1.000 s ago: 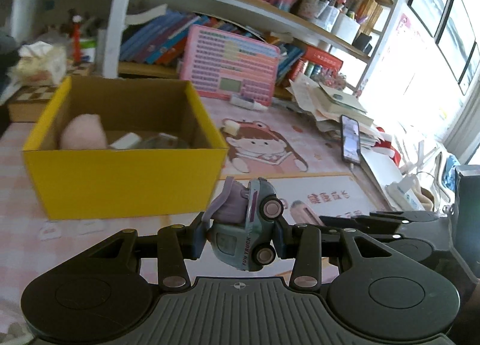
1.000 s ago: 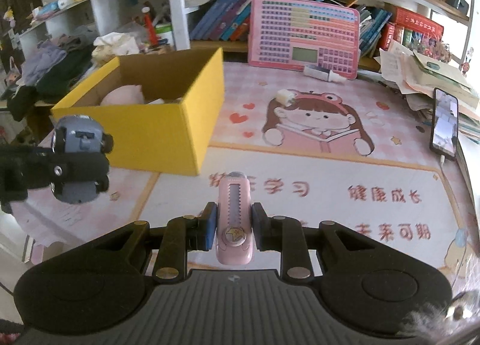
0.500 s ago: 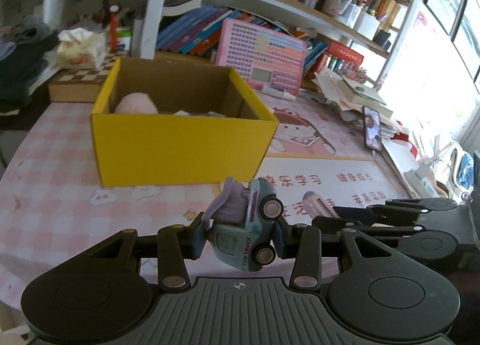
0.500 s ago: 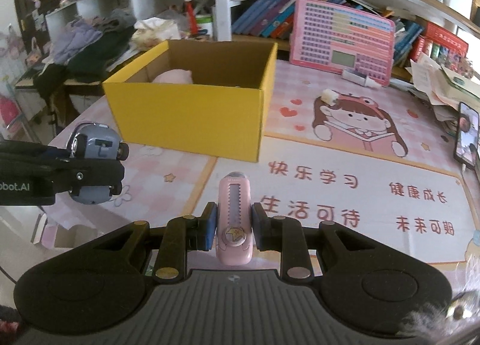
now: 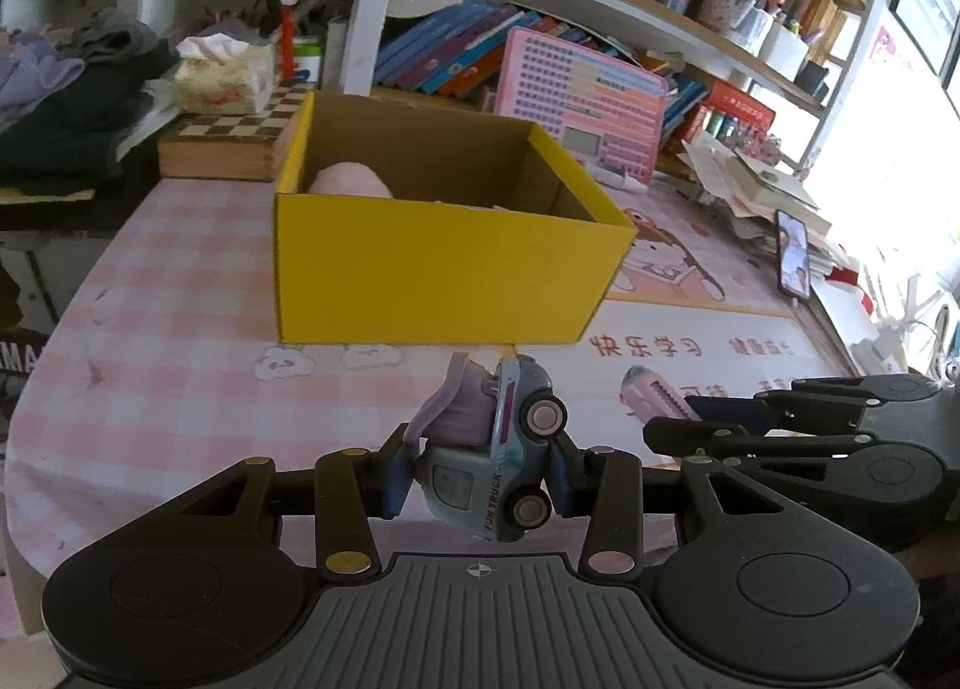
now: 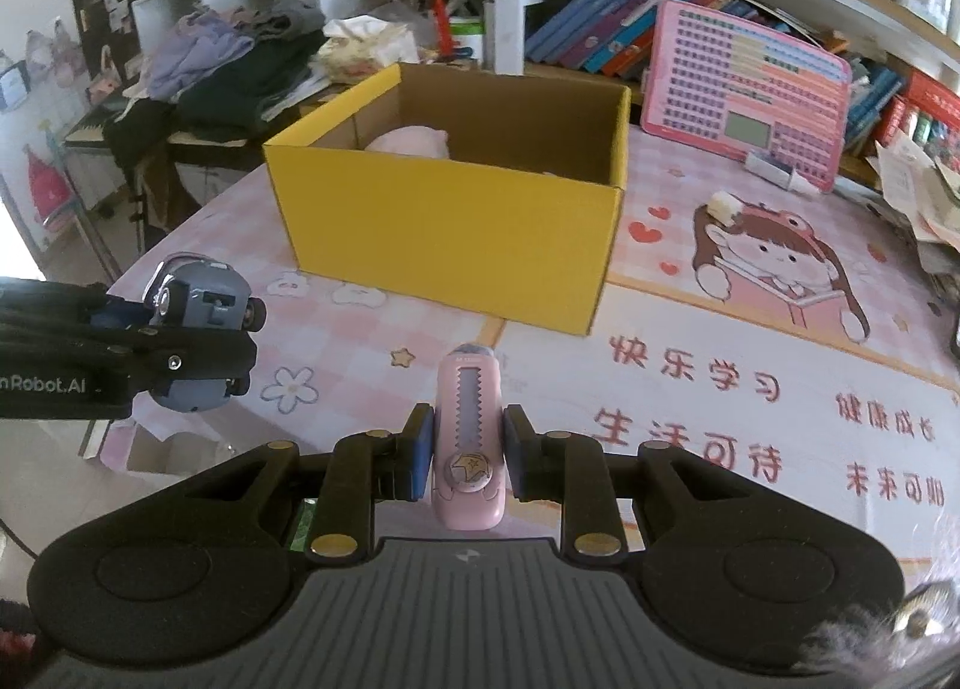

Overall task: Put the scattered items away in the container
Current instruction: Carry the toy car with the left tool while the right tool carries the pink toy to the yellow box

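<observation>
A yellow cardboard box (image 5: 444, 263) (image 6: 456, 221) stands open on the pink checked table, with a pale pink plush (image 5: 351, 182) (image 6: 414, 142) inside it. My left gripper (image 5: 477, 479) is shut on a small grey-blue toy truck (image 5: 489, 455), held above the table in front of the box. The right wrist view shows that truck (image 6: 198, 323) at the left. My right gripper (image 6: 465, 458) is shut on a pink utility knife (image 6: 468, 431), also short of the box. The knife's tip (image 5: 651, 392) shows in the left wrist view.
A pink toy laptop (image 6: 744, 95) leans against the bookshelf behind the box. A white eraser (image 6: 723, 205) and a small tube (image 6: 780, 173) lie on the cartoon mat. A phone (image 5: 792, 260), papers, a chessboard (image 5: 240, 131) and a tissue pack (image 5: 222, 71) surround the table.
Both grippers have pulled back from the box with their items still held; the box looks smaller and farther, and more of the table in front of it shows.
</observation>
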Motion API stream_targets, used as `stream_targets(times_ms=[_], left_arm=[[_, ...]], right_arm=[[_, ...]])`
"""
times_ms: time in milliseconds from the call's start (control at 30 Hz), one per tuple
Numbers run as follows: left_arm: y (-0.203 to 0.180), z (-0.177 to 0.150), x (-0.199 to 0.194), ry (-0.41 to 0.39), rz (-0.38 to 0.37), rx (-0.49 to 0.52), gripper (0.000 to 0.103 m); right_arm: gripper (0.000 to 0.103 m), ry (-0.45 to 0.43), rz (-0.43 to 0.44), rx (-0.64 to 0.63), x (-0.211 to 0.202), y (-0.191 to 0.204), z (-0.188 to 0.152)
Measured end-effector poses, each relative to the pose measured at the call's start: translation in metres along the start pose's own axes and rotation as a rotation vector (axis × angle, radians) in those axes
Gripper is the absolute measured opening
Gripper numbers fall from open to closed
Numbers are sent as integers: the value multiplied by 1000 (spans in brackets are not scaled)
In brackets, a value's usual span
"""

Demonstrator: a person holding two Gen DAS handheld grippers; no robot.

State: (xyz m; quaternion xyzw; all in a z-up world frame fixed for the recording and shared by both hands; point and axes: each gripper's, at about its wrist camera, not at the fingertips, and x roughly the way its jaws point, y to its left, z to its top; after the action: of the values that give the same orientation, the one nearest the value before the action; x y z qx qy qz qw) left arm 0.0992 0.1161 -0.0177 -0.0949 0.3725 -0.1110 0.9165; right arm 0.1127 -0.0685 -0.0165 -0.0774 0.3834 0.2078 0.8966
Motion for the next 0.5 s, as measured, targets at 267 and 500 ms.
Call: stream_targets(times_ms=[267, 500], left_arm=[[8, 11, -1, -45, 9, -14, 42], [8, 44, -5, -133, 25, 32, 42]], right_arm=[[23, -36, 9, -82, 3, 10, 12], [23, -99, 18, -86, 8, 5, 37]])
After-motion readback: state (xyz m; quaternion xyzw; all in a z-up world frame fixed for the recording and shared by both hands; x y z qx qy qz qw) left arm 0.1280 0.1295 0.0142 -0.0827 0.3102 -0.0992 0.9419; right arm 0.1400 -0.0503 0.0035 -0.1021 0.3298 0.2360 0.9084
